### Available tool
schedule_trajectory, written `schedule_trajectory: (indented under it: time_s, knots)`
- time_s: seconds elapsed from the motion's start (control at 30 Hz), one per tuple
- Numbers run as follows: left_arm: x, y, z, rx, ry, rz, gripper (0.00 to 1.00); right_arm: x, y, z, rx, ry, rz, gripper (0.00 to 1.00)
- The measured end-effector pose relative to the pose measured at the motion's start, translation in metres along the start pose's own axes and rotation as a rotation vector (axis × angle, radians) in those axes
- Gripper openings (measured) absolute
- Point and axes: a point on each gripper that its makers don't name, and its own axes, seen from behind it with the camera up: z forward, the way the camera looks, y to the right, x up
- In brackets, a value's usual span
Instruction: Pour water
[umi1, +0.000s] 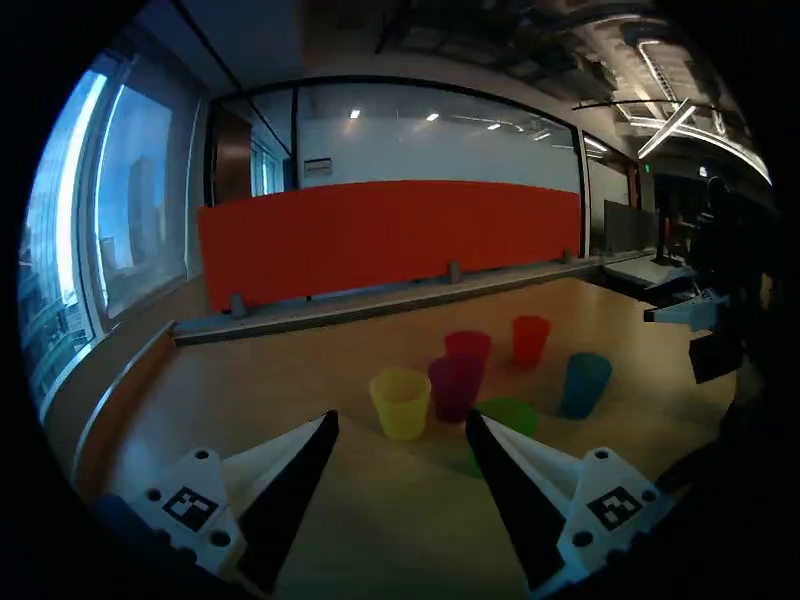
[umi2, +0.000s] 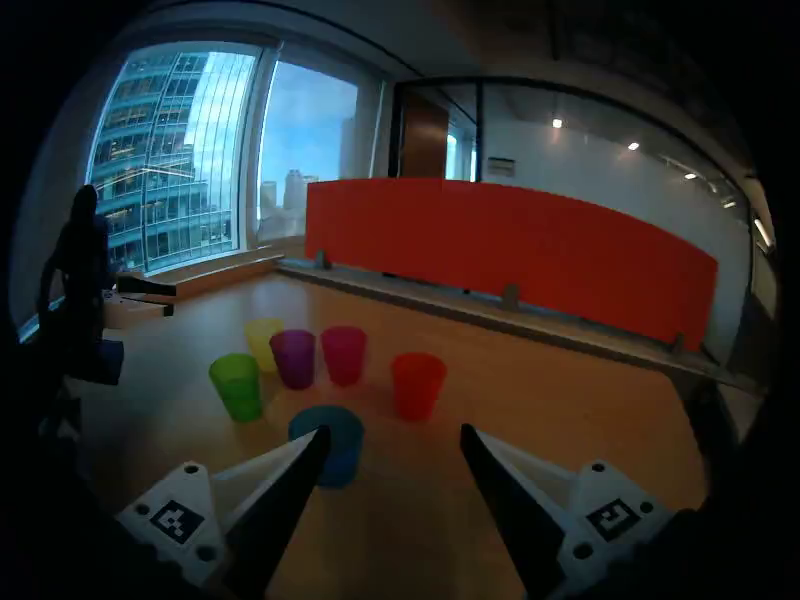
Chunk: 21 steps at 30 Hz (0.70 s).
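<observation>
Your left gripper (umi1: 400, 418) hangs low over the pale wooden surface (umi1: 300, 375), fingers spread wide and holding nothing. Six plastic cups stand upright in a loose cluster ahead of it, all apart from the fingers. The yellow cup (umi1: 400, 402) sits straight beyond the gap between the fingertips. The purple cup (umi1: 455, 387) is just beside it on the right, with the pink cup (umi1: 468, 345) close behind that. The green cup (umi1: 507, 413) is partly hidden by the tip of the right-hand finger. The blue cup (umi1: 585, 383) and the red cup (umi1: 530, 340) stand farther off to the right. Whether any cup holds water cannot be told.

Your right gripper (umi2: 393, 432) is also parted and empty, and it meets the same cluster from the other side. Here the blue cup is nearest, partly tucked behind the left-hand fingertip. The red cup stands just beyond the gap, and the green, yellow, purple and pink cups lie off to the left.

A long orange partition (umi2: 520, 240) backs the surface. The left gripper view takes in ceiling light strips (umi1: 665, 128) and the right gripper at its right edge. The right gripper view takes in glass towers (umi2: 165, 160) through the windows, and the left gripper by a dark figure (umi2: 82, 270) at its left edge.
</observation>
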Motion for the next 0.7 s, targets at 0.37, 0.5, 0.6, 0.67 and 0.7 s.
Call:
schedule_trajectory:
  time_s: [0.37,0.5,0.6,0.67,0.7]
  knots:
    - [0.020,-0.014,-0.004,0.074,0.098,-0.013,0.94,0.026,0.027,-0.002,-0.162,0.123,0.024,1.00]
    - [0.027,-0.016,-0.003,0.089,0.130,-0.021,0.94,0.030,0.033,-0.002,-0.201,0.159,0.046,1.00]
    - [0.033,-0.019,-0.004,0.099,0.153,-0.029,0.94,0.031,0.037,-0.002,-0.231,0.182,0.060,1.00]
    - [0.036,-0.021,-0.005,0.107,0.167,-0.031,0.94,0.032,0.041,-0.003,-0.253,0.196,0.067,1.00]
    - [0.038,-0.023,-0.006,0.115,0.174,-0.031,0.94,0.033,0.043,-0.004,-0.264,0.203,0.070,1.00]
